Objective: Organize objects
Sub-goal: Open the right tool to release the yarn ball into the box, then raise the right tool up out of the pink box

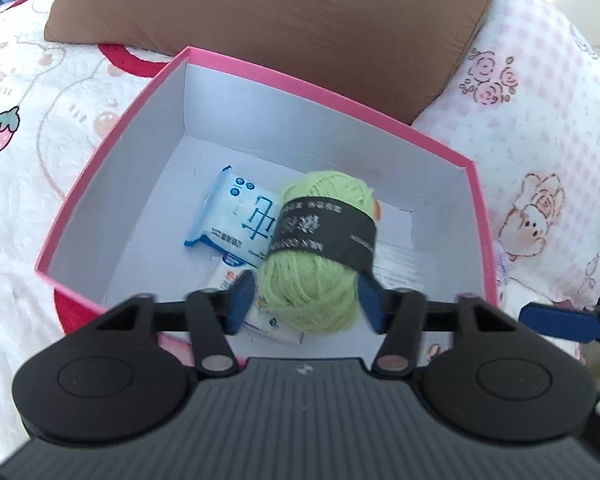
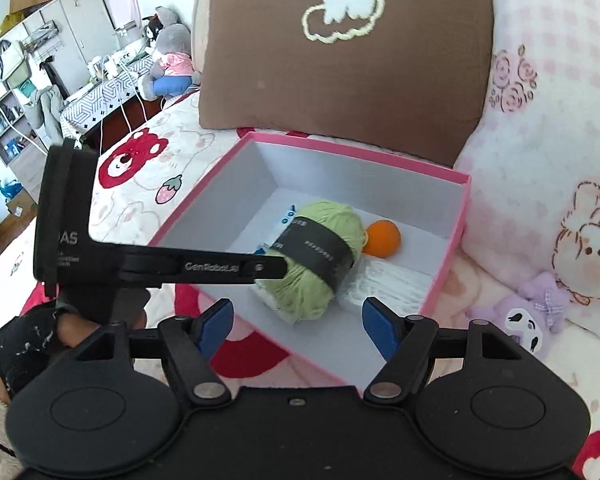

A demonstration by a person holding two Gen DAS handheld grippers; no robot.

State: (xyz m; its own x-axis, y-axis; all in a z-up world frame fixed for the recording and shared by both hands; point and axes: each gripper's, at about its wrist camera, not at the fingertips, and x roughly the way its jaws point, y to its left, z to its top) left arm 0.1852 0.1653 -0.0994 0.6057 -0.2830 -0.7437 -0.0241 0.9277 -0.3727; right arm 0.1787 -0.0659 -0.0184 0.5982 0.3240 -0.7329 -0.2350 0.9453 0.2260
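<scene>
A pink box (image 1: 324,92) with a white inside lies on the bed. In it, a green yarn ball (image 1: 320,248) with a black band rests on a blue and white tissue packet (image 1: 236,216) and another small packet. My left gripper (image 1: 306,306) reaches into the box with the yarn between its blue pads, which stand slightly off it, so it is open. The right wrist view shows the box (image 2: 360,156), the yarn (image 2: 320,248), an orange ball (image 2: 382,238) and a white packet (image 2: 388,284). My right gripper (image 2: 298,326) hovers open and empty over the box's near corner.
A brown pillow (image 2: 340,72) leans behind the box, and a pink checked pillow (image 2: 560,120) is on the right. A small purple plush (image 2: 528,316) lies right of the box. A gloved hand (image 2: 28,340) holds the left gripper. Shelves and a desk stand far left.
</scene>
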